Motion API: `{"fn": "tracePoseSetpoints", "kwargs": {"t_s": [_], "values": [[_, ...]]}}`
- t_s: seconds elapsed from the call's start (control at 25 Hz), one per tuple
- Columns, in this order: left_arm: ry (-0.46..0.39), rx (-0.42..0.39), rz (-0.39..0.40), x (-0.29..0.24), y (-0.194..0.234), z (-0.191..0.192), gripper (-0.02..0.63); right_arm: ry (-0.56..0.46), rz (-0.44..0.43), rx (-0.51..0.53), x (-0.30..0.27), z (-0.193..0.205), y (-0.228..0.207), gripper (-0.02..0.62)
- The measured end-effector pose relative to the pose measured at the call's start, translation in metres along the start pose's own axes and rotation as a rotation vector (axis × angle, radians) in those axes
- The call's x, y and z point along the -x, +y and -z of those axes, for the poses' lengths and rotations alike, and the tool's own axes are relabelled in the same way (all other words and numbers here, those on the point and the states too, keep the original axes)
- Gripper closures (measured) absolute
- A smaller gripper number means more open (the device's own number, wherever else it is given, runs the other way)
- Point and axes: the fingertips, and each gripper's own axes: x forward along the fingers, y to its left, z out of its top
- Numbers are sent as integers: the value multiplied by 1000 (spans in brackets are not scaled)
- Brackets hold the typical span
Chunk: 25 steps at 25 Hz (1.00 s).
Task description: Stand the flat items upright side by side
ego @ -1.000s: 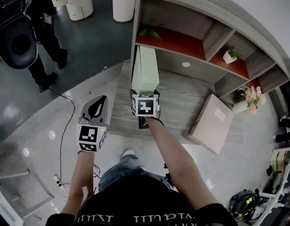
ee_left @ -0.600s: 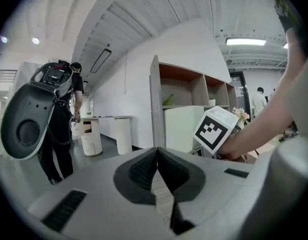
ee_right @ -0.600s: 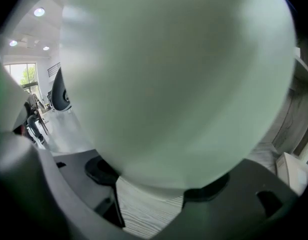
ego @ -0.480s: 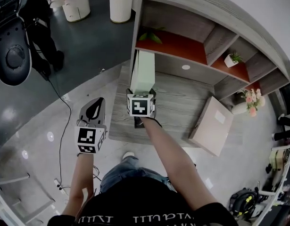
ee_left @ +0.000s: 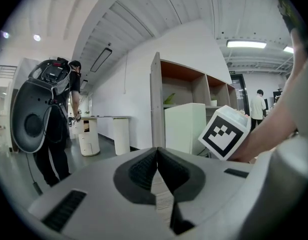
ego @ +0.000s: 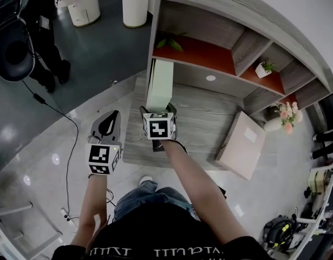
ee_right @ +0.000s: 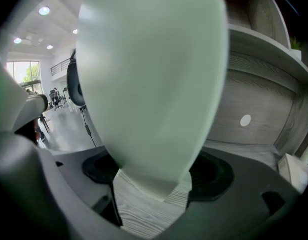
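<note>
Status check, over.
Left gripper shut, empty. Right gripper jaws just opening around upright green box. Pink box lying flat on shelf. No obstruction seen.

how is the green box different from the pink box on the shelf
The green box stands upright on a narrow edge; the pink box seems to lie broad face up. The green box is by the left side panel of the shelf; the pink box is toward the right front. The green box is between the fingers of the right gripper, which have just been opening; the pink box is untouched. Both are flat boxes on the same shelf.
</note>
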Motion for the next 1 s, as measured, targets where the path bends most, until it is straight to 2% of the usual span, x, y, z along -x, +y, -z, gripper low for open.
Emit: {"fn": "tracePoseSetpoints", "kwargs": {"t_s": [0.28, 0.44, 0.76, 1.0], "values": [[6, -10, 17, -2, -20, -2, 592, -13, -35, -35, 24, 10, -5, 199], [1, -18, 18, -1, -36, -6, 592, -35, -61, 0, 43, 11, -9, 199], [-29, 4, -52, 10, -72, -19, 592, -84, -128, 44, 91, 9, -32, 199], [-54, 7, -80, 17, -109, -31, 592, -115, -216, 14, 131, 10, -57, 200]]}}
